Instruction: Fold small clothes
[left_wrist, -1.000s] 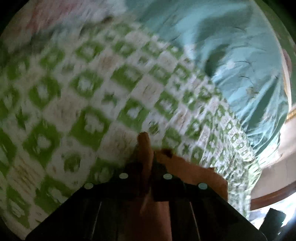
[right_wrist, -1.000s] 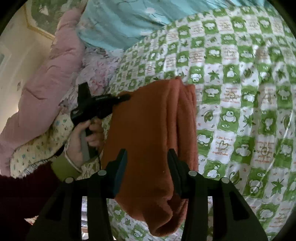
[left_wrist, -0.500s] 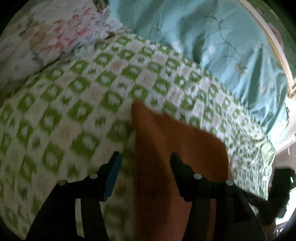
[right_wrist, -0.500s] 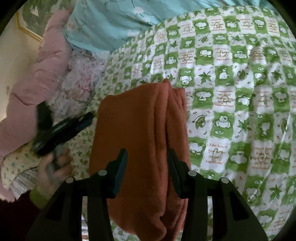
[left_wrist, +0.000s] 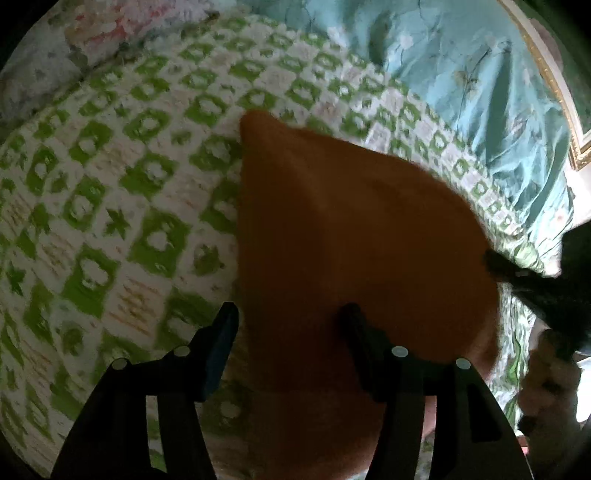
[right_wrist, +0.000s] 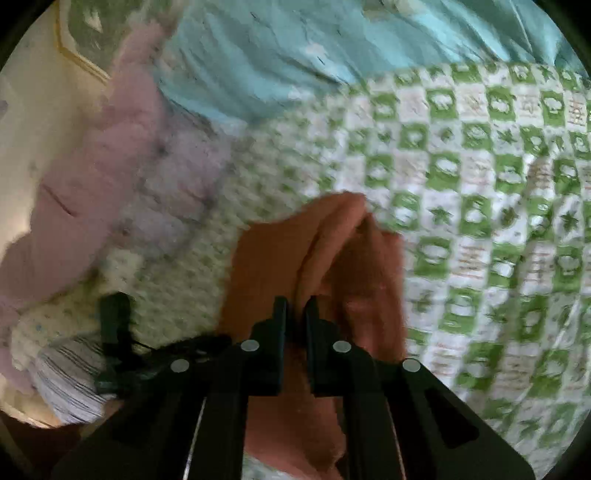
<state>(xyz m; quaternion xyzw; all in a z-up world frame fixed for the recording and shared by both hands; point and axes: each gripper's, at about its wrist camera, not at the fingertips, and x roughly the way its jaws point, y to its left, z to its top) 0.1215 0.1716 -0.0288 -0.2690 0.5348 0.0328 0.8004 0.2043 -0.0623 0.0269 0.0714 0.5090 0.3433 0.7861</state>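
The green-and-white checked quilt (right_wrist: 498, 229) is the landmark; on it lies the folded rust-orange fleece garment (left_wrist: 351, 240), toward the side where a teal satin bedcover (left_wrist: 461, 92) is bunched. Past another side sits a heap of pink and lilac padded bedding (right_wrist: 92, 177).

The likely trouble: the right gripper (right_wrist: 295, 314) has just been closing and now pinches a ridge of the orange fleece between its jaws. If it holds only the top layer, lifting could peel the fold open or drag the whole bundle askew.

The left gripper (left_wrist: 288, 321) has let go, jaws wide with nothing pressed, one finger over quilt and one over fleece; it cannot steady the stack.

Open quilt stretches wide beyond the garment, away from the bedding heaps; the garment's near end seems to hang toward the quilt's edge.
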